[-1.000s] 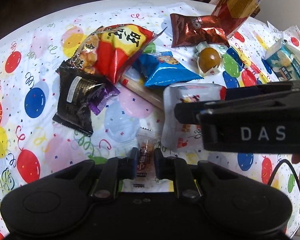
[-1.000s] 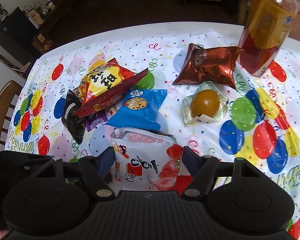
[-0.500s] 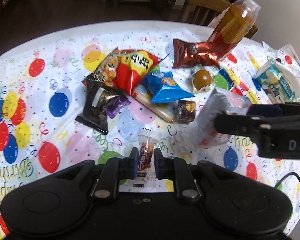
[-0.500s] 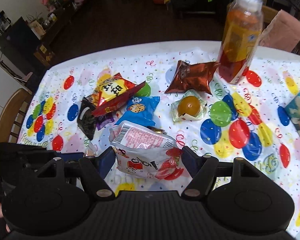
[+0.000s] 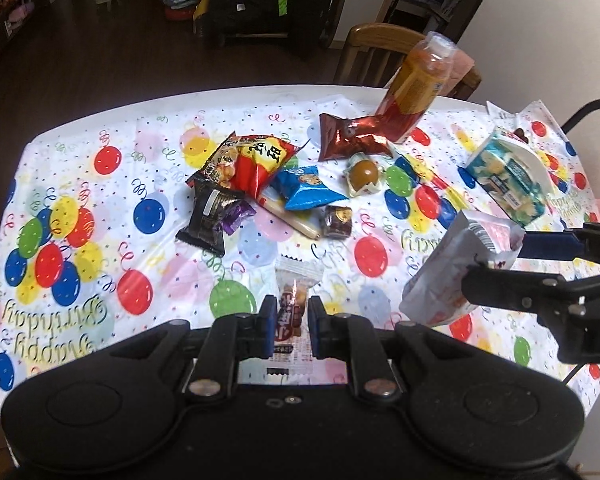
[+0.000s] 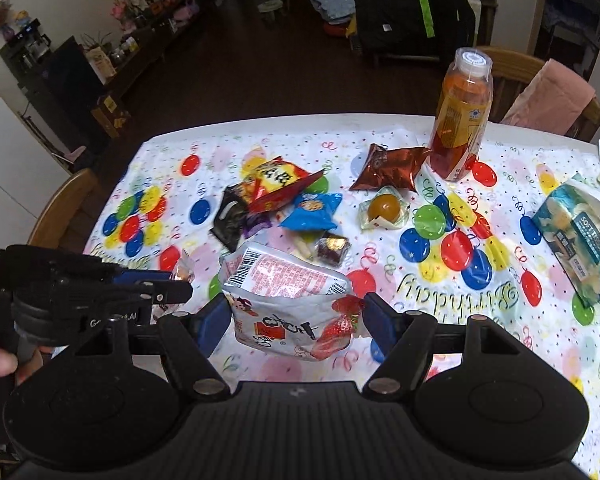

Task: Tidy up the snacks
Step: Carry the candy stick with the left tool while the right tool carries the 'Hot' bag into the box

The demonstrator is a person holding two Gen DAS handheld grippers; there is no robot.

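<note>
Both tools have risen well clear of the tabletop (image 5: 80, 140), so far more of the balloon cloth and the room behind it now shows. The right tool (image 6: 296, 320) has carried the white strawberry pouch (image 6: 288, 300) up off the cloth; a second ago it lay flat there. Lifting it has uncovered a small brown wrapped sweet (image 5: 337, 221) beside the blue cookie pack (image 5: 306, 187). The left tool (image 5: 290, 322) has carried its clear-wrapped snack (image 5: 294, 304) up with it.
</note>
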